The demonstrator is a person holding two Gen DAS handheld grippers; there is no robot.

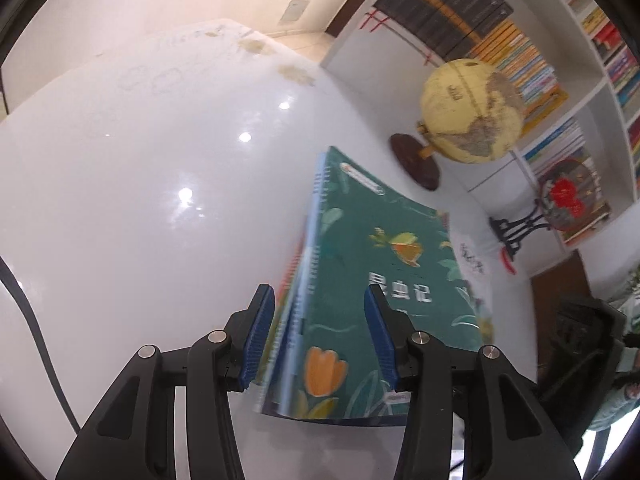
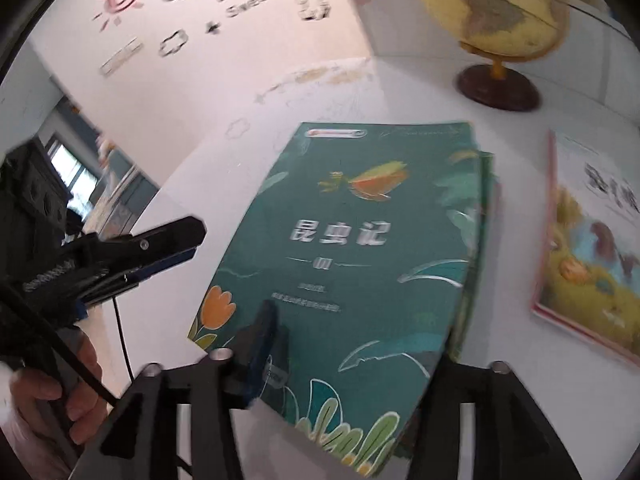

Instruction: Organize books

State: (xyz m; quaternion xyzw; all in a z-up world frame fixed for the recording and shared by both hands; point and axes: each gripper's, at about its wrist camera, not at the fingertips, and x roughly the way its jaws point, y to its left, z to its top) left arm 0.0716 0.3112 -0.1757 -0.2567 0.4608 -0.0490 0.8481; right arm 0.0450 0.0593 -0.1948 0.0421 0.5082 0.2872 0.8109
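Left wrist view: left gripper clamps spine edge of green book stack, tilted off white table. Right gripper straddles near edge, grip unclear. Mid-placement, probably; next, lower and square flat.

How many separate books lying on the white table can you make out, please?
2 clearly: the green book atop a stack between the grippers, and a picture book flat to its right. More green books lie under the top one; their number is hidden.
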